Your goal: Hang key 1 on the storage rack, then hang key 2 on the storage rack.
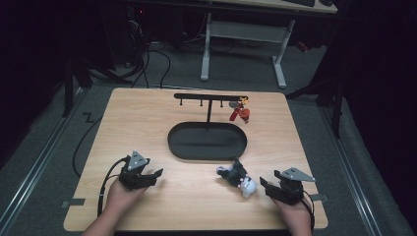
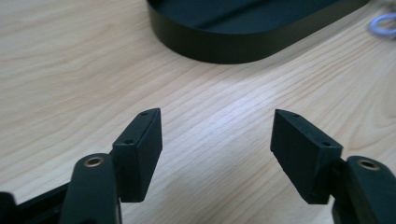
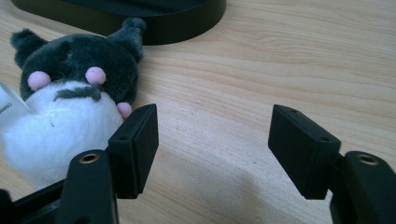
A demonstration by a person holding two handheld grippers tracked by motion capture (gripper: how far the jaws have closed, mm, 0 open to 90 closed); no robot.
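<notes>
on table (image 1: 147,123): one plush toy (image 1: 237,178), one black tray (image 1: 207,141), two open grippers.

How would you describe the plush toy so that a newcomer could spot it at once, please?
On the wooden table, find the black oval tray at the middle. Just off its near right edge lies the plush toy, beside the right hand-held gripper. It is the one soft, dark-and-white thing; the red charm hangs on the rack behind.

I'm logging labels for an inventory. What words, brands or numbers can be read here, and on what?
Plush toy, white tag at its side: dark print runs to the picture's edge, cut off and too small to read.
Tray, rack, red charm, table: no text to be seen.
</notes>
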